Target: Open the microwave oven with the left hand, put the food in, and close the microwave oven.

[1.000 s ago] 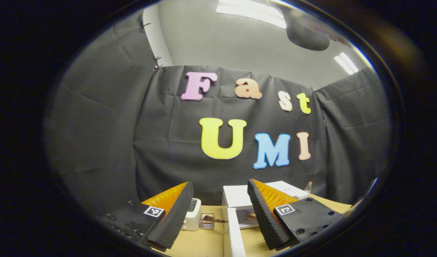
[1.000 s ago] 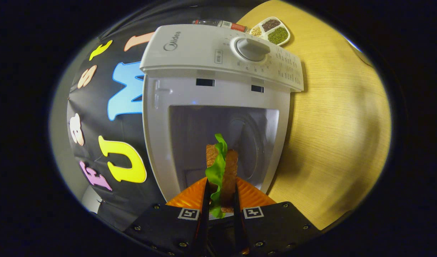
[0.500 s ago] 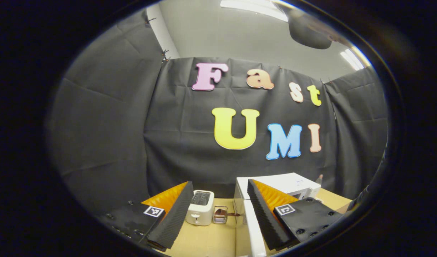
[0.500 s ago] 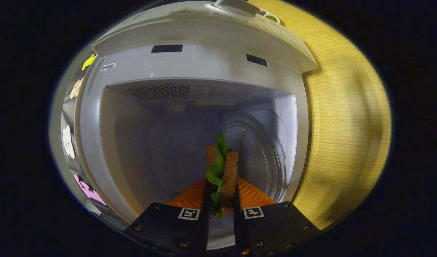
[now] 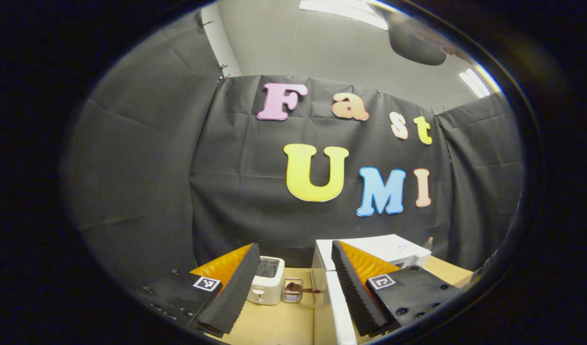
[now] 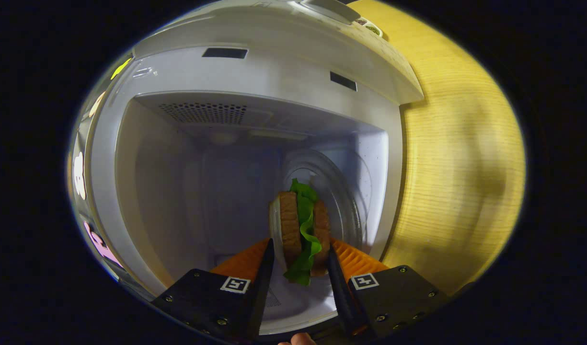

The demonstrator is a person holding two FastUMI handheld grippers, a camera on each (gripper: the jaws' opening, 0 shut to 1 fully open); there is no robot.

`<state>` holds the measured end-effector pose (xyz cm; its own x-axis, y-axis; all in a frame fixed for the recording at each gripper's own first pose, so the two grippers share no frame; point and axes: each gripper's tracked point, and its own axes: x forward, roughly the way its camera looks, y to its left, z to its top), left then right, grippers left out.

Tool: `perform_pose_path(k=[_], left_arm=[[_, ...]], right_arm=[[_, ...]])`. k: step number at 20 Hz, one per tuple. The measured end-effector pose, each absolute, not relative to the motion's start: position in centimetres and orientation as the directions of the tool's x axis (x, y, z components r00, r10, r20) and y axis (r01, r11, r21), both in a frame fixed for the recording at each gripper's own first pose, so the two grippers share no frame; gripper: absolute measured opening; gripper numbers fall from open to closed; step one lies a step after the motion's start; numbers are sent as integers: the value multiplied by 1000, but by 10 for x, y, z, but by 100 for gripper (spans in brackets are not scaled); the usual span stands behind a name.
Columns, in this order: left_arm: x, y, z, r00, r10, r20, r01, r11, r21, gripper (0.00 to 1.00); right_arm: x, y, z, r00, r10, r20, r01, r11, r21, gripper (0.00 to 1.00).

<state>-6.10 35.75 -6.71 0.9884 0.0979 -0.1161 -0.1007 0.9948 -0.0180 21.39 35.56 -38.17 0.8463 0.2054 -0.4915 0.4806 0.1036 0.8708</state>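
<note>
Sandwich (image 6: 303, 230) stands on edge between my right claw (image 6: 299, 273) fingers, which look slackened, inside the microwave (image 6: 255, 86); my left claw (image 5: 293, 287) hangs open beside its door (image 5: 341, 311).

No words or numbers can be made out from here. Each finger of the left gripper (image 5: 294, 245) and the right gripper (image 6: 299, 245) carries a square black-and-white coded tag (image 6: 235, 284) at its base. Far above the right fingers, the fine print (image 6: 367, 25) on the microwave (image 6: 274, 72) panel is too small to read.
</note>
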Motion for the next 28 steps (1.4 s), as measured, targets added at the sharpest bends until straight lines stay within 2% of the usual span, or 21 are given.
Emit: perform_pose_path(k=[1, 2, 3, 6, 10, 14, 18, 22, 28], left_arm=[[-60, 353, -69, 989, 90, -115, -92, 996, -17, 96], [-58, 349, -69, 990, 83, -115, -85, 996, -16, 96], [-55, 344, -72, 990, 75, -115, -78, 997, -16, 96], [-53, 331, -78, 991, 52, -121, -54, 998, -19, 96], [-47, 310, -84, 993, 20, -119, -24, 999, -36, 97], [-43, 293, -93, 992, -2, -125, -3, 999, -47, 96], [-41, 273, -102, 991, -27, -132, 22, 999, -35, 97], [-43, 252, -104, 989, -50, -137, 45, 998, -40, 97], [-43, 220, -101, 988, -78, -132, 75, 997, -34, 97]], right_arm=[[206, 354, -381, 839, 220, -498, 479, 135, 867, 66], [198, 353, -380, 832, 228, -506, 476, 175, 862, 56], [190, 350, -378, 827, 233, -511, 466, 225, 856, 66], [161, 336, -365, 818, 225, -530, 404, 431, 807, 68], [130, 314, -329, 842, 219, -493, 220, 695, 684, 68], [105, 280, -265, 893, 187, -410, 49, 865, 500, 68], [75, 245, -176, 956, 163, -243, -74, 938, 339, 68], [40, 225, -107, 982, 152, -112, -122, 965, 233, 68], [0, 204, -51, 986, 166, -25, -160, 975, 151, 68]])
